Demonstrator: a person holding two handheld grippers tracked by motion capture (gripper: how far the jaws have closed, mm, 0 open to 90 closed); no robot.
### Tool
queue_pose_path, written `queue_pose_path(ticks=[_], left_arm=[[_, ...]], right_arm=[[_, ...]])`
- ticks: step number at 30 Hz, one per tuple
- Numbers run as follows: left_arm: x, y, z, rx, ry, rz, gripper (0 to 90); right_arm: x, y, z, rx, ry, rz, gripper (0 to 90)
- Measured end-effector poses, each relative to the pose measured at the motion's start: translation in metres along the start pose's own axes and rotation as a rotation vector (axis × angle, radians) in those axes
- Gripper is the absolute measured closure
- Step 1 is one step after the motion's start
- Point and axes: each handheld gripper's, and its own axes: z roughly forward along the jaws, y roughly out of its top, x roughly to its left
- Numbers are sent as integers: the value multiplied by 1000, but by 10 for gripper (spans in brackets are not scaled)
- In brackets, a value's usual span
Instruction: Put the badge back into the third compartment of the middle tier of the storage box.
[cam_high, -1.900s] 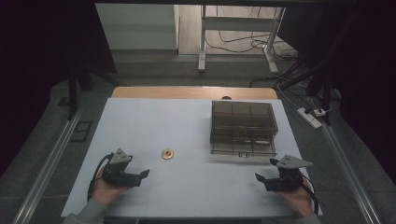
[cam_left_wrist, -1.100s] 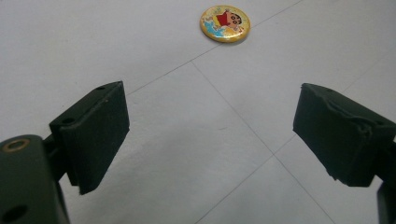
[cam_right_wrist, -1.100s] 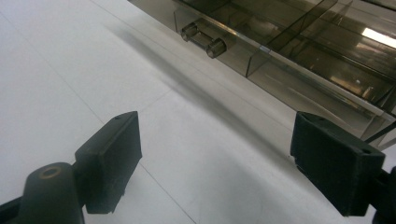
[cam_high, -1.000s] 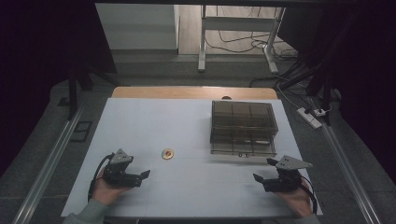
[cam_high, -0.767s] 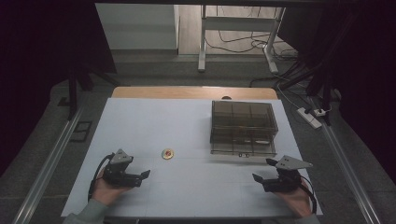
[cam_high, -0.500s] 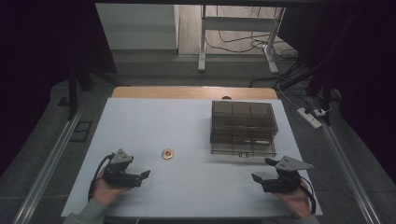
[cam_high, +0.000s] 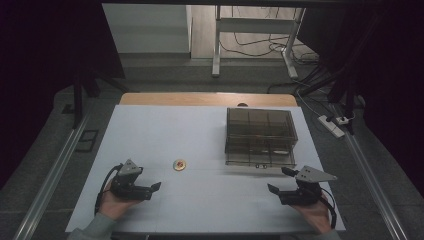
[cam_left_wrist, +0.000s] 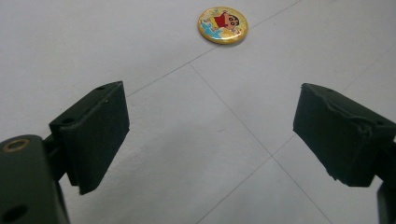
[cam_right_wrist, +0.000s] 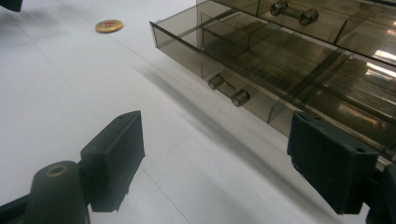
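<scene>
My left claw (cam_left_wrist: 210, 135) wide, empty; badge (cam_left_wrist: 222, 24) flat on surface ahead, past jaws. Thin, light, slippery: pinch rim edges. My right claw (cam_right_wrist: 224, 158) wide, empty; open drawer (cam_right_wrist: 224, 65) just ahead, knob (cam_right_wrist: 229, 89) likely best hold.

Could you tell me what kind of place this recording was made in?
Probably a lab or workshop recording station: a white-covered table, a power strip with cables on the grey floor, and a smoky transparent plastic drawer box.

R tongs (cam_high: 278, 181) edged a bit left & toward the drawer box (cam_high: 260, 136) since earlier.
</scene>
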Motion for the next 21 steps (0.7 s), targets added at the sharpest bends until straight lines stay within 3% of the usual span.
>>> queue_pose_path(ticks=[21], left_arm=[[0,3,2,5,0,7,109]], right_arm=[[1,12,9,-30,3,-12,189]])
